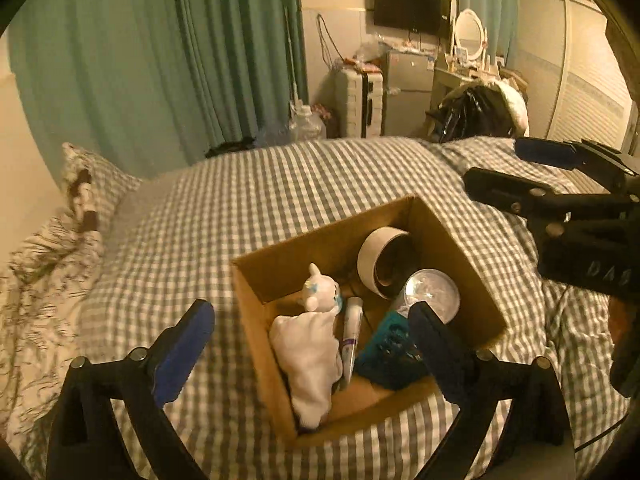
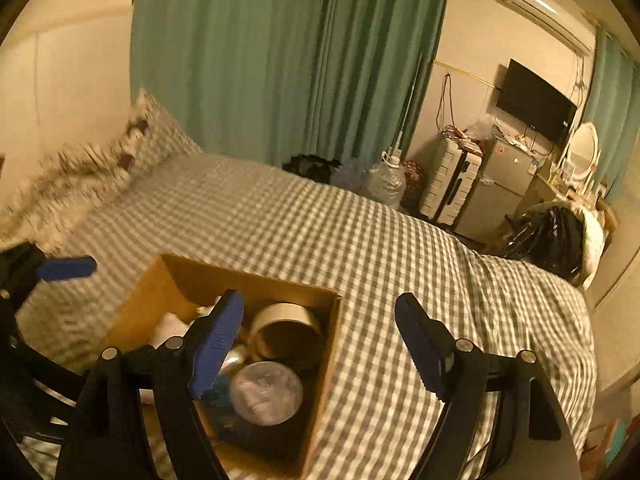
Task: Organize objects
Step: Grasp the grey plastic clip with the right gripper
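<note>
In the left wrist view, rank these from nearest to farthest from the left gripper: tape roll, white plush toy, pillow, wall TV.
From the left gripper:
1. White plush toy, in the box, between the fingers.
2. Tape roll, at the box's far end.
3. Pillow, far left on the bed.
4. Wall TV, across the room.

Green curtains (image 2: 280, 60), a wall-mounted television (image 2: 536, 100), a small fridge (image 1: 408, 92) and a white suitcase (image 2: 452, 178) are seen beyond the bed (image 2: 320, 220).

Left gripper (image 1: 310, 332) and right gripper (image 2: 320, 344) both hover, fingers spread wide, empty.
</note>
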